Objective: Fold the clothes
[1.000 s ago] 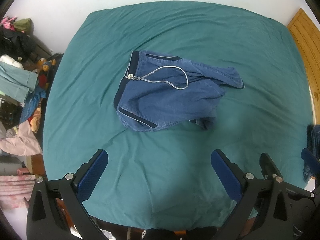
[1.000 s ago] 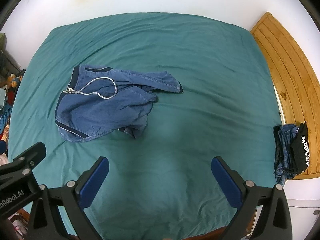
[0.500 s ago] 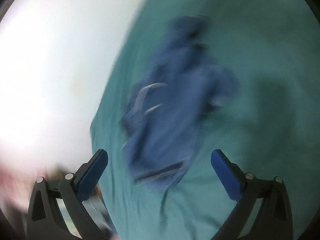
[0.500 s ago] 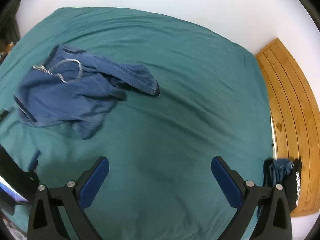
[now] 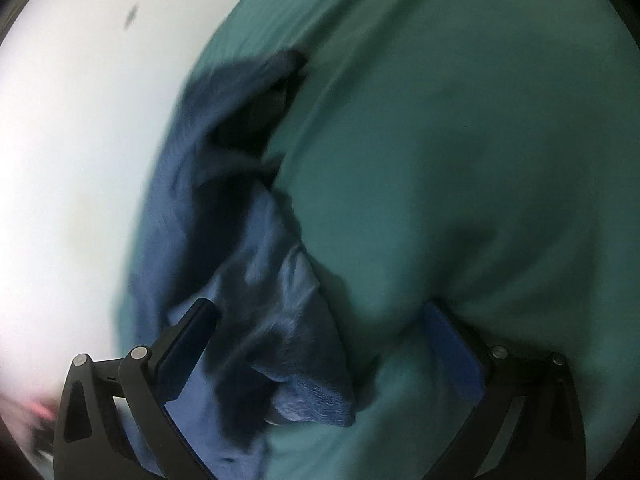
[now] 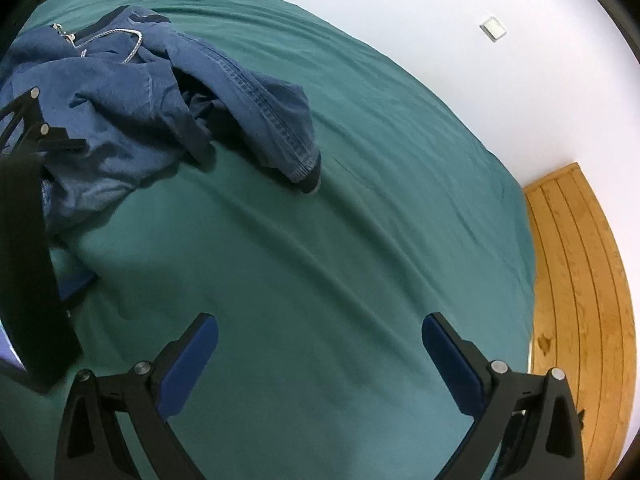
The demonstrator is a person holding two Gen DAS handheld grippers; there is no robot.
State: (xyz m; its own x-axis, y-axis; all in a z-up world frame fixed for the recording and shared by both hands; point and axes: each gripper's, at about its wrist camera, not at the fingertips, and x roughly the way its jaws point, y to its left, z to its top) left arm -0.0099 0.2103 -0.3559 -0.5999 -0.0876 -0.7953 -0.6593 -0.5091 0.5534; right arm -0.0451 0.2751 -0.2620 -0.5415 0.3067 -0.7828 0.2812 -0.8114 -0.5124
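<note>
Landmark: the blue denim shorts (image 6: 132, 108), lying crumpled on the teal bed sheet (image 6: 320, 260); every place below is given from them.

Shorts: bunched, not folded; one leg (image 6: 272, 124) stretches out toward the middle of the bed, its hem flat on the sheet. A white drawstring (image 6: 120, 42) lies looped across the waistband at the far end.

Open room: in the right wrist view the sheet on the leg's side of the shorts is bare and only lightly creased, running out to the bed's edge.

Edges: beyond that bare stretch the sheet ends at a white wall (image 6: 440, 20) with a small white switch plate (image 6: 493, 29), and at a strip of wooden floor (image 6: 580, 280). In the left wrist view the shorts (image 5: 248, 280) lie close to the sheet's (image 5: 460, 160) edge, with white wall just past it; that view is blurred.

Left gripper (image 5: 320, 360): fingers spread wide, holding nothing. Crumpled denim lies between them; the left finger (image 5: 188, 344) sits over the cloth, the right one (image 5: 452, 352) over the sheet. Whether either touches cannot be told through the blur.

Right gripper (image 6: 320, 360): fingers spread wide, nothing between them, over bare sheet well apart from the shorts.

Containers: none in view.
</note>
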